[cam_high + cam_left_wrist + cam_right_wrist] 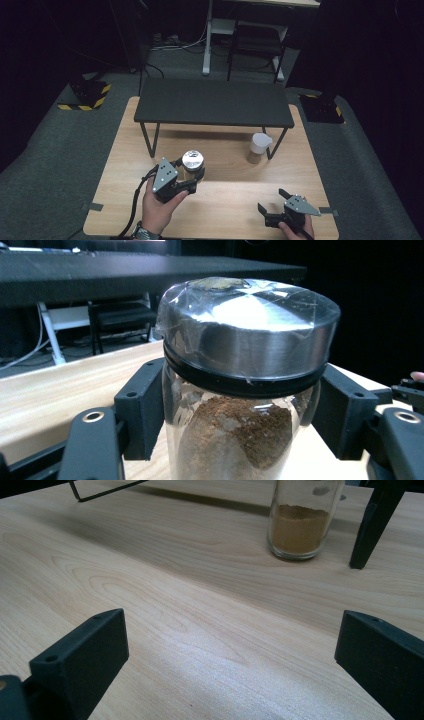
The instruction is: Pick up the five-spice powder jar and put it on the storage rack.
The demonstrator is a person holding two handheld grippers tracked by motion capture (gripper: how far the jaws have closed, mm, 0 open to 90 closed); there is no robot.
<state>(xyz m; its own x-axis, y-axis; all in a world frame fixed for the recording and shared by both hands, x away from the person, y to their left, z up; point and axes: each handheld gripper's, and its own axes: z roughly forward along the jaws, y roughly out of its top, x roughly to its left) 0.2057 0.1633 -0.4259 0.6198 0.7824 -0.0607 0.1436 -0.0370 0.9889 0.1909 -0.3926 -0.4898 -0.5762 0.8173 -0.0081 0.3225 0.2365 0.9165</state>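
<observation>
A glass jar with a silver metal lid and brown powder inside stands upright between the jaws of my left gripper. In the left gripper view the two black pads press on the glass just under the lid, so this gripper is shut on the jar. My right gripper rests low at the table's front right, open, with bare wood between its jaws. A second jar of tan powder, white-lidded, stands ahead of it.
A black low shelf on thin metal legs spans the back of the wooden table. The white-lidded jar stands under its right end, beside a leg. A chair and desk legs stand on the dark floor beyond.
</observation>
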